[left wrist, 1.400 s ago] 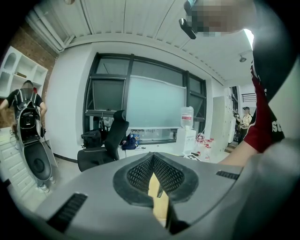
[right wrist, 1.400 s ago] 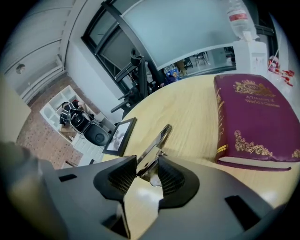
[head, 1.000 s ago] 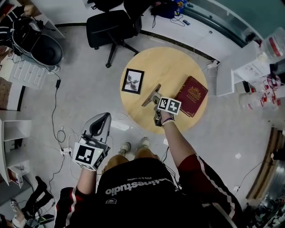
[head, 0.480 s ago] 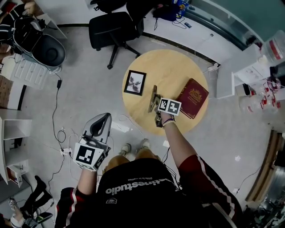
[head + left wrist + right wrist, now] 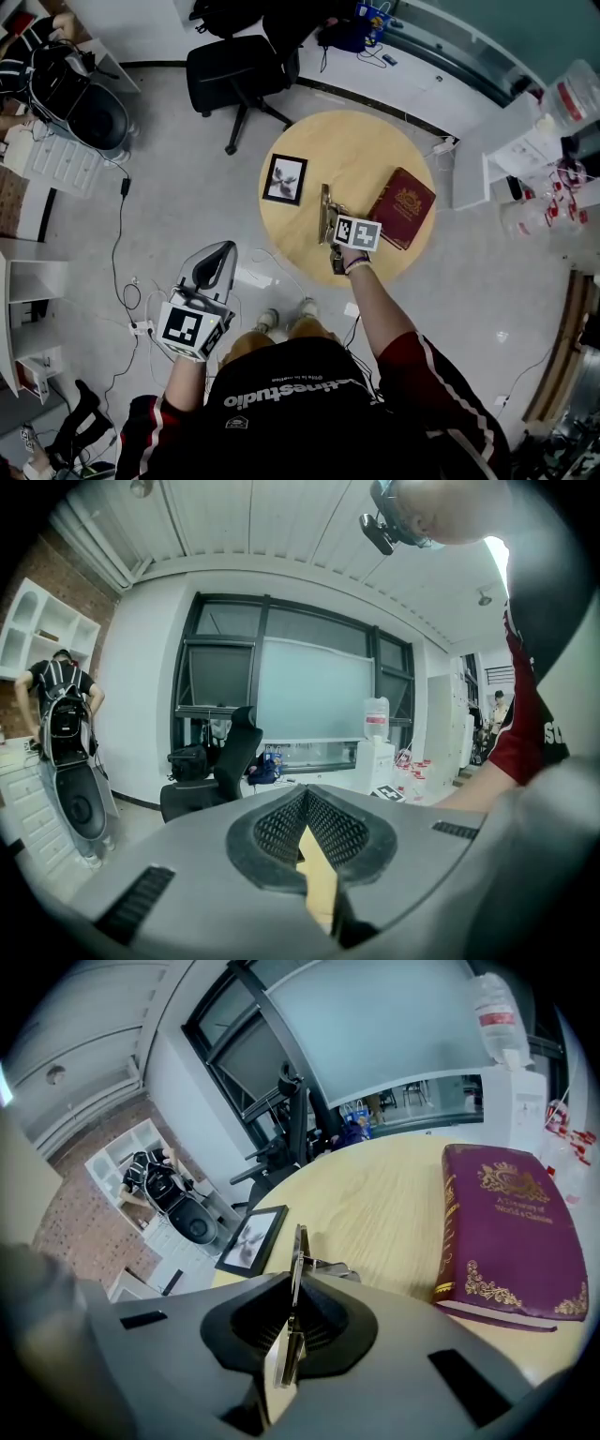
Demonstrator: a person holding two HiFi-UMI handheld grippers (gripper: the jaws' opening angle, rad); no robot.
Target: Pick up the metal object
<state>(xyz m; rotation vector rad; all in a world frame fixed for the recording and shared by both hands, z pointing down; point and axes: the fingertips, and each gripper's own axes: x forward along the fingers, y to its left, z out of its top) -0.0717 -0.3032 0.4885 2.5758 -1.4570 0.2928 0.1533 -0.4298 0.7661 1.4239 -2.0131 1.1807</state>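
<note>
Our right gripper's [image 5: 292,1324] jaws have just been closing and now pinch the metal piece [image 5: 299,1246], which stands on edge between them, above the table [image 5: 394,1194]. Book [image 5: 506,1232] to their right. Our left gripper [image 5: 307,841] is clenched, empty.

Looking down at a round wooden table [image 5: 366,150] on a grey floor [image 5: 169,206]. Lying flat on its right side, a dark red book [image 5: 405,206] with gold patterns. Lying well apart on its left side, a black picture frame [image 5: 286,179]. Standing near the table, a black office chair [image 5: 239,66]. Standing far off, a person with a black backpack [image 5: 64,714].
</note>
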